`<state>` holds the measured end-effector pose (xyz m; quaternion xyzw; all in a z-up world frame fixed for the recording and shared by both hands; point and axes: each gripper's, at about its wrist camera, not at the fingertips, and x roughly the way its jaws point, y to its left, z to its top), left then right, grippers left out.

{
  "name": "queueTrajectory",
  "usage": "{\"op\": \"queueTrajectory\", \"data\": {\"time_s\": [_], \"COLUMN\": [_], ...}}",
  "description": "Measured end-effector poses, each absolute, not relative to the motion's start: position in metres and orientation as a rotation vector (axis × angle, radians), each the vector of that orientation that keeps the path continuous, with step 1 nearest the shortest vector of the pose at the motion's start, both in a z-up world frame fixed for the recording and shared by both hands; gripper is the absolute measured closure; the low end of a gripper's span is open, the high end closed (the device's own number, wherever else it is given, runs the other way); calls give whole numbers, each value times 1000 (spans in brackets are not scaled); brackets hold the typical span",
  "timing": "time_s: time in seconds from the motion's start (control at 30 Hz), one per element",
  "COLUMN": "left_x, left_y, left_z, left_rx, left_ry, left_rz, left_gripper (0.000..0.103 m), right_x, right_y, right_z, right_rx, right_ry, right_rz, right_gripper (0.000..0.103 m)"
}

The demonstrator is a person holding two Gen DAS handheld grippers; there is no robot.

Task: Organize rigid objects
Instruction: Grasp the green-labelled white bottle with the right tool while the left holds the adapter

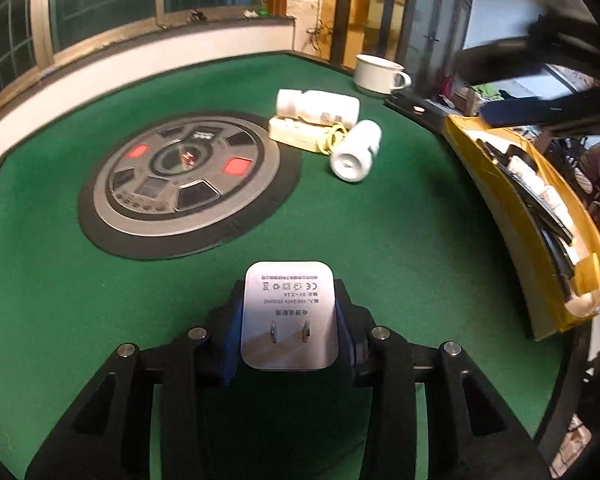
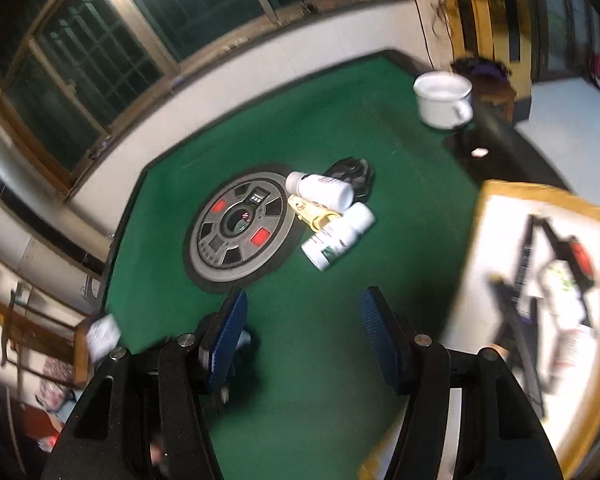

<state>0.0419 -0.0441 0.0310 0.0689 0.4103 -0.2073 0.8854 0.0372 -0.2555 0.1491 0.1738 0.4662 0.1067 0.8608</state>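
Note:
My left gripper point(image 1: 289, 320) is shut on a white USB charger plug point(image 1: 289, 316), prongs facing the camera, held above the green table point(image 1: 380, 260). Two white bottles point(image 1: 318, 106) point(image 1: 356, 150) lie on their sides beside a cream power strip point(image 1: 300, 134) with a yellow cord. In the right wrist view, my right gripper point(image 2: 304, 316) is open and empty, high above the table; the bottles point(image 2: 320, 190) point(image 2: 336, 236) and the power strip point(image 2: 312, 214) lie ahead of it. A yellow cardboard box point(image 1: 540, 208) point(image 2: 472, 240) holding several items sits at the right.
A round grey control panel point(image 1: 188, 172) point(image 2: 236, 228) sits in the table's middle. A white mug point(image 1: 380, 74) point(image 2: 444, 98) stands at the far edge. A dark object point(image 2: 352, 172) lies behind the bottles. Wall and windows lie beyond the table.

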Motion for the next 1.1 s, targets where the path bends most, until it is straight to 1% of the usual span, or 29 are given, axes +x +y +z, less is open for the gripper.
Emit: {"op": "queueTrajectory", "data": {"time_s": [0.17,0.33,0.4,0.43,0.47,0.6,0.67,0.77,0.87,0.97,1.1], "left_x": [49,51,51,50,50,49,49,49,49,48,49], "left_y": [-39,-40,-40,-39,-39,-39,-39,-38,-40,-41,-39], "left_z": [30,28,27,27,28,28,28,28,28,27,27], "left_rx": [99,93,90,88,85,82,84,78,91,97,91], "left_ry": [871,879,881,881,881,882,881,882,882,881,881], "left_rz": [-435,-442,-445,-446,-447,-449,-448,-450,-445,-444,-446], "left_gripper": [66,66,66,66,66,66,66,66,66,66,66], "right_x": [95,128,137,141,145,141,134,125,111,110,111], "right_y": [-245,-250,-248,-245,-241,-227,-224,-221,-211,-204,-200], "right_z": [102,75,70,67,64,68,70,73,76,73,64], "right_rx": [463,522,522,514,500,400,369,320,206,143,178], "right_ry": [1095,1150,1164,1174,1186,1161,1158,1181,1210,1241,1232], "right_rz": [137,49,33,33,26,31,43,80,115,128,146], "right_gripper": [48,50,56,63,63,64,69,72,74,74,73]}}
